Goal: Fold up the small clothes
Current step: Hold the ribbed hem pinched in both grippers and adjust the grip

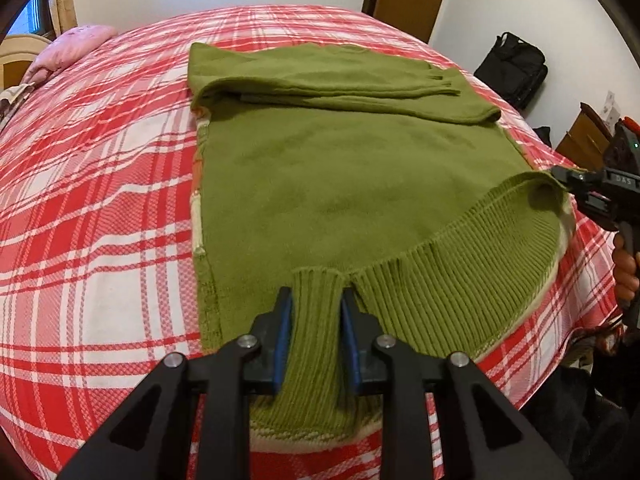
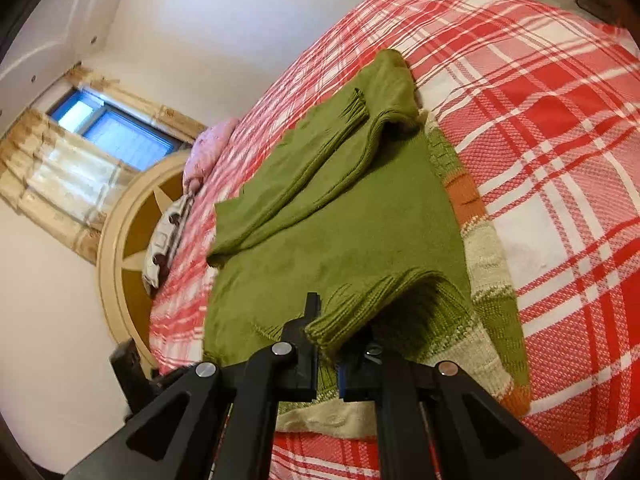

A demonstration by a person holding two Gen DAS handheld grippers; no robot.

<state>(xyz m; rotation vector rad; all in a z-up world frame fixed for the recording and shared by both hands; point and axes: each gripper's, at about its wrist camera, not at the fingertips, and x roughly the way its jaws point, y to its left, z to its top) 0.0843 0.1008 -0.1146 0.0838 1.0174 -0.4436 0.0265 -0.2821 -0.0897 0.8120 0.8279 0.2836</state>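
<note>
The left gripper (image 1: 316,320) pinches a bunched fold of the ribbed hem of one green knitted sweater (image 1: 340,168), jaws narrowly parted with the knit pressed between the blue pads (image 1: 282,340). The right gripper (image 2: 326,356), at three o'clock in the left view, is clamped nearly closed on the hem's other corner, lifting it. The sweater lies on the red-and-white plaid bedspread (image 1: 100,200), long axis running from six toward twelve o'clock, hem nearest, sleeves folded across the far end.

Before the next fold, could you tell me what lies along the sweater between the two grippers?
In the left wrist view, only the sweater's ribbed hem spans from the left gripper to the right gripper.
</note>
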